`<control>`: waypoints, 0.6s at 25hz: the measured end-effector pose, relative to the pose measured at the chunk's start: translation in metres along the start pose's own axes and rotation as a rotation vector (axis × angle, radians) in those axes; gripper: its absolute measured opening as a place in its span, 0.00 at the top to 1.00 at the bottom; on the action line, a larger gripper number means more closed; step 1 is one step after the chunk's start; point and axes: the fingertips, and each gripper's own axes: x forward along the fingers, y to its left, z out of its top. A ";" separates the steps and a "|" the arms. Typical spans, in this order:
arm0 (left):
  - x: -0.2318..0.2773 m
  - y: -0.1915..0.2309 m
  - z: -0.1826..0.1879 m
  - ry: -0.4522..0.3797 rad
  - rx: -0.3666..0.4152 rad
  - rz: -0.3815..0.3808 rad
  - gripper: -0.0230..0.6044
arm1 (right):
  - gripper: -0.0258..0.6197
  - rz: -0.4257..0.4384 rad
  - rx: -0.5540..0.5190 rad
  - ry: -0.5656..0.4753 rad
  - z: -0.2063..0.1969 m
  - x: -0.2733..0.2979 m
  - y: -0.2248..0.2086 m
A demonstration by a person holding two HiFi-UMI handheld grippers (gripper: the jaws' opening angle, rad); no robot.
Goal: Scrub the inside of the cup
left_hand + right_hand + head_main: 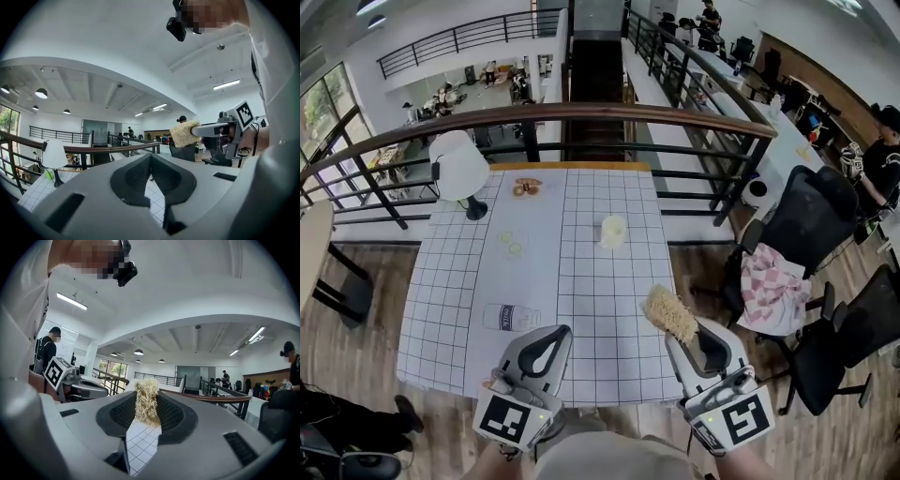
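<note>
1. Two grippers wait at the near edge of the table (600, 281); the cup (613, 232) stands mid-table, well apart.
2. Right gripper (692, 336) clamps the scrubber (672, 315); that grip should be firm.
3. Left gripper (555, 336), jaws together and empty, should probably open and steady the cup first.

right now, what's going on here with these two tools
A person holds a tool in each hand at the near edge of the gridded table. The right tool is shut on a straw-coloured scrubber. The left tool is shut and empty. The cup stands untouched farther back; scrubbing has not begun.
</note>
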 end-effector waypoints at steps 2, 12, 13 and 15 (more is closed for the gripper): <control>0.002 0.013 0.000 -0.008 0.010 -0.008 0.94 | 0.78 -0.008 0.001 0.005 0.000 0.013 0.001; 0.021 0.039 -0.004 0.025 0.001 -0.021 0.94 | 0.78 -0.023 0.006 0.029 -0.006 0.049 -0.016; 0.023 0.040 -0.004 0.029 0.007 -0.016 0.94 | 0.78 -0.021 0.010 0.031 -0.007 0.051 -0.018; 0.027 0.041 -0.003 0.034 0.012 -0.005 0.94 | 0.78 -0.005 0.020 0.033 -0.010 0.054 -0.021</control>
